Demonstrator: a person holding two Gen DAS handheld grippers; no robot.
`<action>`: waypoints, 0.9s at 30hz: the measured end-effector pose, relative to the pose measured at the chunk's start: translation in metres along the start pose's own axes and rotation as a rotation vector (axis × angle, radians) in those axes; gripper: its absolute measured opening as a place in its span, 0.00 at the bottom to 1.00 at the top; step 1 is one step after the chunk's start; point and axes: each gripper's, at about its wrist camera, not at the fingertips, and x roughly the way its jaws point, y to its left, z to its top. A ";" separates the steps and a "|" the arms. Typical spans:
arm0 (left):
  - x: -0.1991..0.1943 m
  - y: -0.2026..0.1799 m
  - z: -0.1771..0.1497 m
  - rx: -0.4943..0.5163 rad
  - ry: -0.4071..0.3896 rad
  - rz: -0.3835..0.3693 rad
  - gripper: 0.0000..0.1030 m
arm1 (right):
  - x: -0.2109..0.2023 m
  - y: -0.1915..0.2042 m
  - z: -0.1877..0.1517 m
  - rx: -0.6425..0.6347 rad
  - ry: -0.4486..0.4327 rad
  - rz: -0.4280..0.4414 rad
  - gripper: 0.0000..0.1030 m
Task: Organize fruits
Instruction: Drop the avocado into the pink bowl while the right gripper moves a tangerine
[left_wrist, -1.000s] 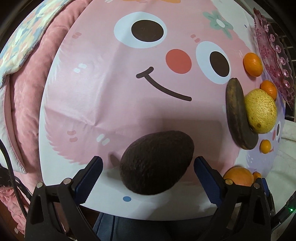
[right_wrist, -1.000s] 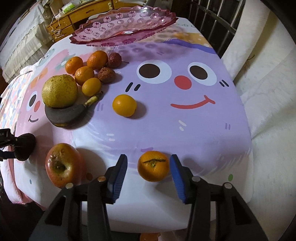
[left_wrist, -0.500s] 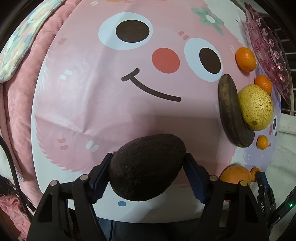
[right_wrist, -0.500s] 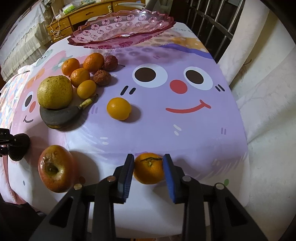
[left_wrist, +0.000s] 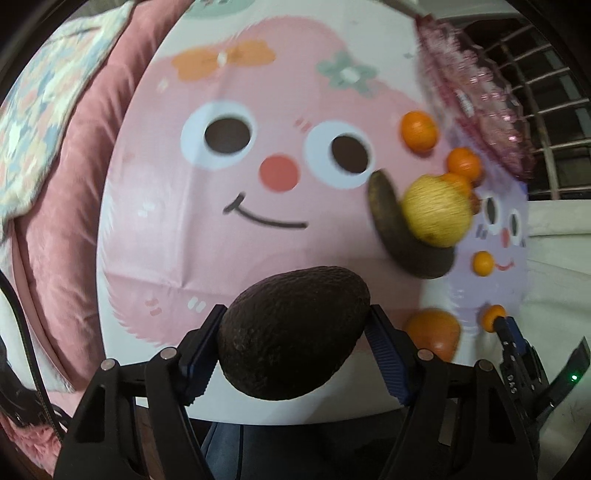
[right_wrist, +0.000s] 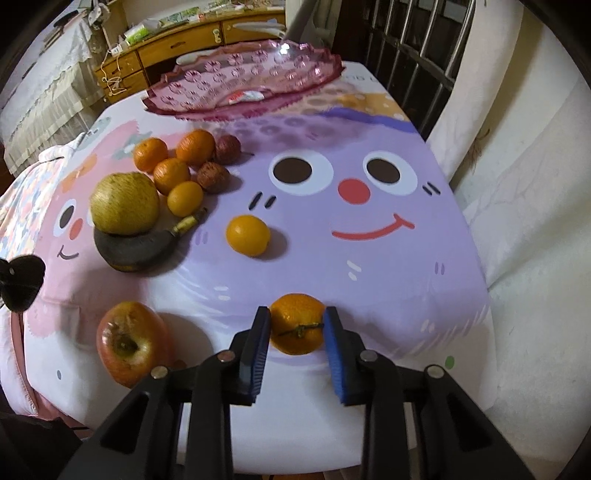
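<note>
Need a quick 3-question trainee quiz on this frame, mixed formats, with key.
1. True or false: the left gripper is clamped on the dark avocado.
2. The pear rests against which item? A) the pink glass dish B) the blackened banana C) the apple
3. Fill in: the right gripper has its jaws closing on a ____.

Key: 1 true; 2 B; 3 tangerine
</note>
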 end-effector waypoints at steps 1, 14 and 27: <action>-0.008 -0.004 0.002 0.014 -0.009 0.000 0.71 | -0.003 0.001 0.002 -0.001 -0.011 0.003 0.28; -0.105 -0.061 0.055 0.165 -0.165 -0.018 0.71 | -0.063 0.010 0.073 -0.039 -0.257 0.028 0.23; -0.116 -0.128 0.142 0.288 -0.252 -0.063 0.71 | -0.043 -0.021 0.111 0.006 -0.256 0.069 0.12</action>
